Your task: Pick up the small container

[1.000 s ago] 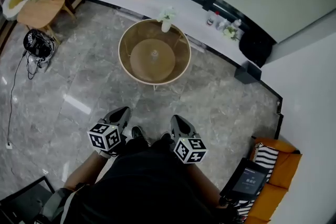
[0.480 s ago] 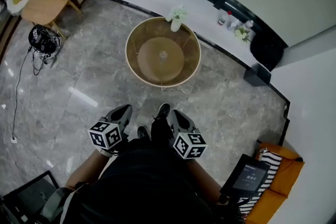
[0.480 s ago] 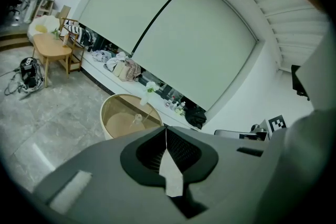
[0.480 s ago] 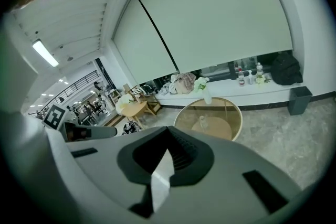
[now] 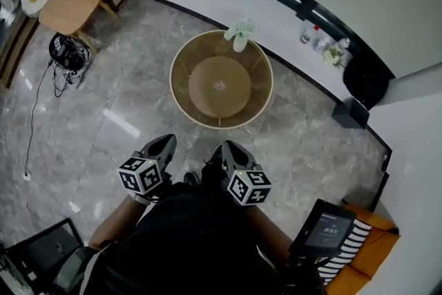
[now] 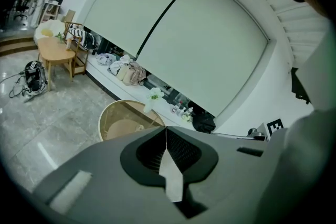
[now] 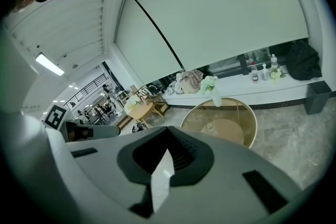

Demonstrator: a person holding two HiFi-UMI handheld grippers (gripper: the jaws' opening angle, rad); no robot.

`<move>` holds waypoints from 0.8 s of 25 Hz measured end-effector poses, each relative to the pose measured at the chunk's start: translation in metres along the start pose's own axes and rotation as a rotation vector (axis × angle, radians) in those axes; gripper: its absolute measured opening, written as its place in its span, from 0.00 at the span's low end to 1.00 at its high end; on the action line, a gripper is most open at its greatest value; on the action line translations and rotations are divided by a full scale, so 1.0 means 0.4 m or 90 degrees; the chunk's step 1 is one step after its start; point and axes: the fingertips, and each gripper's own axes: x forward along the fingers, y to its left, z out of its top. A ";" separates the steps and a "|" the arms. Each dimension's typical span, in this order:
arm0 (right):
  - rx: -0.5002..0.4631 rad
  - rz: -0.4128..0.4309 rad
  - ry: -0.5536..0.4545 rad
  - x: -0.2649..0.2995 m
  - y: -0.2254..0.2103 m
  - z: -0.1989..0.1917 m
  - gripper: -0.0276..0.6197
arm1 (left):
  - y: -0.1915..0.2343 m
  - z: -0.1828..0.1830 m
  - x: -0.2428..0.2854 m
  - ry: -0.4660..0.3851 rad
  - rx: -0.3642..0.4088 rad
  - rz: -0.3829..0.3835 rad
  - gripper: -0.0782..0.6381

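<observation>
The small container [image 5: 219,85] is a tiny pale object, too small to make out further. It stands at the centre of the round gold-rimmed counter [image 5: 184,99], apart from a vase of white flowers [image 5: 239,34] at the far rim. The left gripper [image 5: 164,143] and right gripper [image 5: 228,148] are both clenched and empty, well short of it.

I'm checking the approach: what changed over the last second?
The person has walked toward the round table, bringing the left gripper and right gripper closer to its near rim. Nothing was grasped or released. Both stay shut and empty; the vase on the table has not moved.
</observation>
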 end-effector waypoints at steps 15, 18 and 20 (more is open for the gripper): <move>0.028 0.012 -0.016 0.064 -0.170 0.174 0.05 | -0.075 0.130 0.186 -0.029 0.008 0.012 0.11; 0.042 0.002 0.000 0.082 -0.190 0.165 0.05 | -0.054 0.131 0.207 -0.013 0.008 0.019 0.11; 0.049 -0.008 0.004 0.093 -0.202 0.164 0.05 | -0.032 0.132 0.221 0.000 0.004 0.023 0.11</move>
